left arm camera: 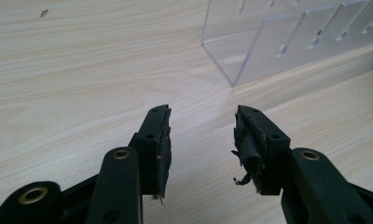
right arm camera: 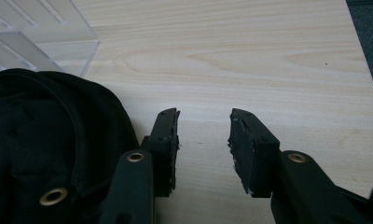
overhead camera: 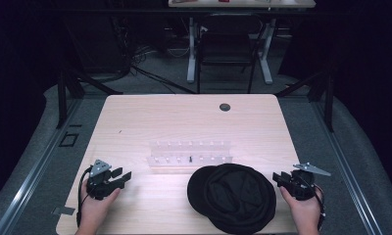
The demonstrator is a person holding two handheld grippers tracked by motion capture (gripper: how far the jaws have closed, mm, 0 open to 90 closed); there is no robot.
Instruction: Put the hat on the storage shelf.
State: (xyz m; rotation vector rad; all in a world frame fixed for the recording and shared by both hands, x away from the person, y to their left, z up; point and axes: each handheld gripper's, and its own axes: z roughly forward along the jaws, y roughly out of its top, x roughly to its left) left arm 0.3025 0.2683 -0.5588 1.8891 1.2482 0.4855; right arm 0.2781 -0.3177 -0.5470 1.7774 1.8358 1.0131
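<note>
Cap (overhead camera: 233, 198), black and crumpled, lies at the table's (overhead camera: 135, 117) near edge, between the two grippers and closer to the right one. Right gripper (overhead camera: 281, 179) rests just beside its rim, jaws apart, nothing between them. Left gripper (overhead camera: 123, 176) sits well off to the other side, jaws also apart and empty. Judgement: the grab has yet to start; best to come in low at the rim, pinch one fold of cloth, and steady the far side with the left. Beyond the cap, touching or nearly so, stands a clear slotted rack (overhead camera: 189, 156); one small dark item in a slot, too small to identify.
</note>
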